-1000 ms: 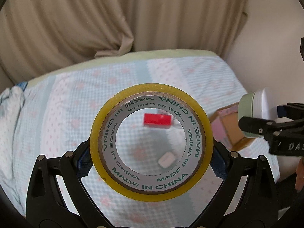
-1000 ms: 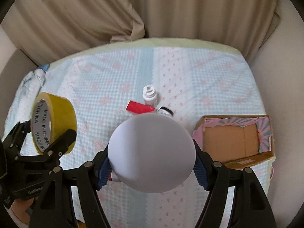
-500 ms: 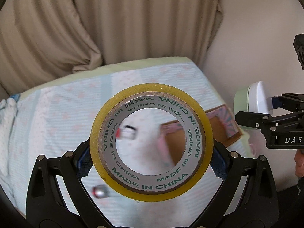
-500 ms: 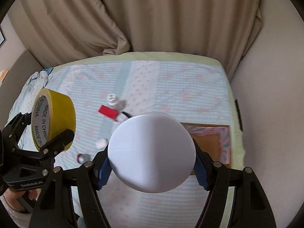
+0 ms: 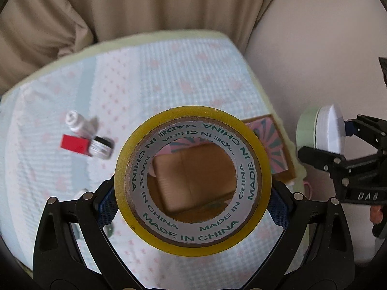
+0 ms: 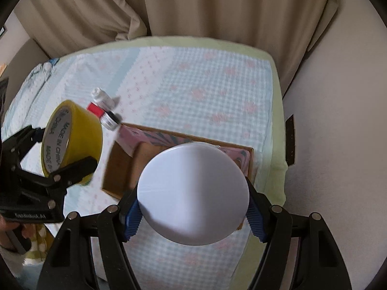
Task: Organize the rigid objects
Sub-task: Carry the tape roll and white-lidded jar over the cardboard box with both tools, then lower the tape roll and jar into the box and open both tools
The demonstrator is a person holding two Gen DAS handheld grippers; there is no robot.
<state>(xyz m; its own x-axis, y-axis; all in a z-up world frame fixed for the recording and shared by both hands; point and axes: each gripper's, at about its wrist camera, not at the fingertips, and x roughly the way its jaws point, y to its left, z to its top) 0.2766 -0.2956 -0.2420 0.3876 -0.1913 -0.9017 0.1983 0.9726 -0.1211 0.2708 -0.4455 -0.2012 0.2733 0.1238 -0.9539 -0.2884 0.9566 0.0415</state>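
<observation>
Yellow tape roll (image 5: 192,178) was clamped by the left gripper (image 5: 193,207) above the cardboard box (image 6: 125,166) on the bed (image 6: 193,77); a white round container (image 6: 192,192) was gripped by the right gripper (image 6: 193,215).

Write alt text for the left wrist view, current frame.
The left gripper holds a yellow tape roll upright between its fingers, above an open cardboard box seen through the roll's core, on a checked bedspread. A red block, a white tube and a small tin lie to the left; at right, the right gripper holds a white round container.
</observation>
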